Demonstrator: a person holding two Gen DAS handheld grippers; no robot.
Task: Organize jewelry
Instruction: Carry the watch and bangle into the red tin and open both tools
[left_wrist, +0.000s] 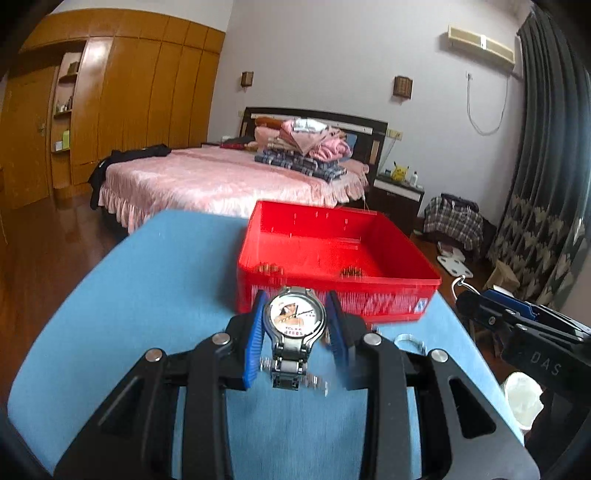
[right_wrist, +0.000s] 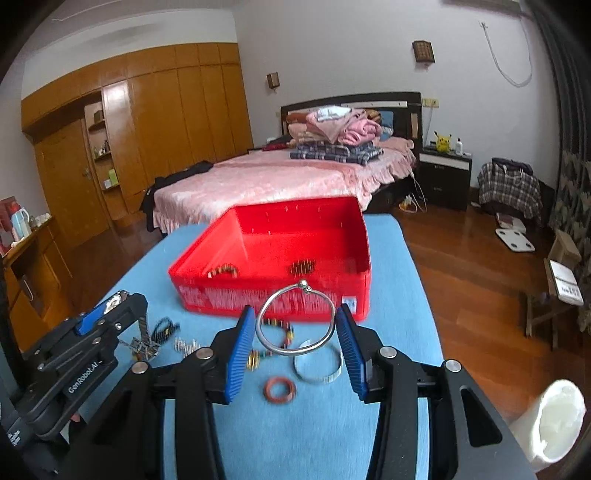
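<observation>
Steel watch (left_wrist: 294, 320) clamped in left tongs (left_wrist: 295, 325); right tongs (right_wrist: 295, 332) grip bangle (right_wrist: 295, 320).

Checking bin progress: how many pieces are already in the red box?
2 visible: a beaded bracelet at the near-left of the red box, a dark beaded one near-centre. The front wall may hide more.

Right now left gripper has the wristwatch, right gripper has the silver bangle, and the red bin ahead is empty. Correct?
Not quite: the red bin is not empty. The right wrist view shows a beaded bracelet and a second small dark beaded piece already lying inside it. The rest holds: the left gripper grips the wristwatch, and the right gripper holds the silver bangle.
</observation>
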